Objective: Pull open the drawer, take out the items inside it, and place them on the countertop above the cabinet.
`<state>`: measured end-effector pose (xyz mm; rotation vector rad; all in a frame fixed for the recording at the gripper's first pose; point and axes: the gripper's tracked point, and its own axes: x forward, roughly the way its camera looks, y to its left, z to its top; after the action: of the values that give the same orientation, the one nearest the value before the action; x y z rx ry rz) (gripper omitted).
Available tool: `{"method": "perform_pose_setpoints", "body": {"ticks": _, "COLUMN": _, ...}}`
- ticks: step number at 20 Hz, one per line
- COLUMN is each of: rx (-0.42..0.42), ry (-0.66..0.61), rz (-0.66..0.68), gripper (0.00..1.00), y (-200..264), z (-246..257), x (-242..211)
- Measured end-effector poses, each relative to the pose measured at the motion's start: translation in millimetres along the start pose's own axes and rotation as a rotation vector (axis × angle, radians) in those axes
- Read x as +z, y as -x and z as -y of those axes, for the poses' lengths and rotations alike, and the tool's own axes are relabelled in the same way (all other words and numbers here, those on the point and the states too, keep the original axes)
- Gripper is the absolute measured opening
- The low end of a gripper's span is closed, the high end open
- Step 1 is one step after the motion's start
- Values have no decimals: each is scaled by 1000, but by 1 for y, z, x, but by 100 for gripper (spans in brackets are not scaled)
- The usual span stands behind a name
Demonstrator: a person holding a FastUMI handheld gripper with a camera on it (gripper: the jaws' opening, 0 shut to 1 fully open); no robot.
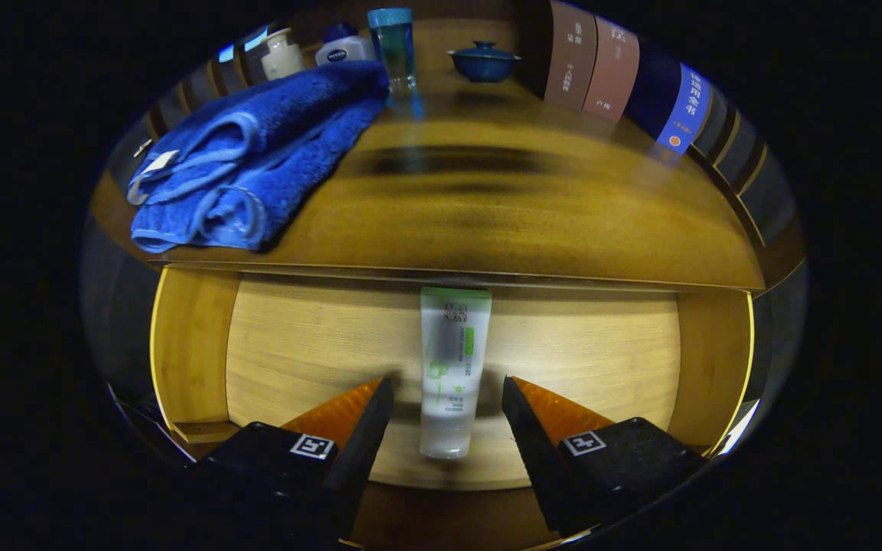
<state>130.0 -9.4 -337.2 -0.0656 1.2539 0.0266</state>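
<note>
While hand-held gripper (pixel 447 398) gapes (one tube (pixel 452 367)).

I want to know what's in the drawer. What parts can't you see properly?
- Drawer back: hidden under the countertop, gripper view.
- Tube between the open gripper fingers: print blurred, touching unclear.
- Drawer front corners: covered by the gripper.
- Books: tops cut off.

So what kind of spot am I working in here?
Probably a staged bathroom or bedroom cabinet: a folded blue towel and toiletry bottles on the wooden countertop, and a tube in the open drawer between the gripper jaws, which are open.
</note>
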Motion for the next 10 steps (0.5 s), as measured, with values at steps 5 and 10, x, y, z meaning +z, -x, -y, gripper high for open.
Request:
{"method": "perform_pose_setpoints", "body": {"ticks": 5, "rx": -5, "ry": -45, "rz": -121, "gripper": 92, "y": -17, "z": 7, "x": -12}}
{"method": "perform_pose_setpoints", "body": {"ticks": 10, "rx": -42, "ry": -31, "rz": -180, "gripper": 82, "y": -29, "z": 20, "x": -9}}
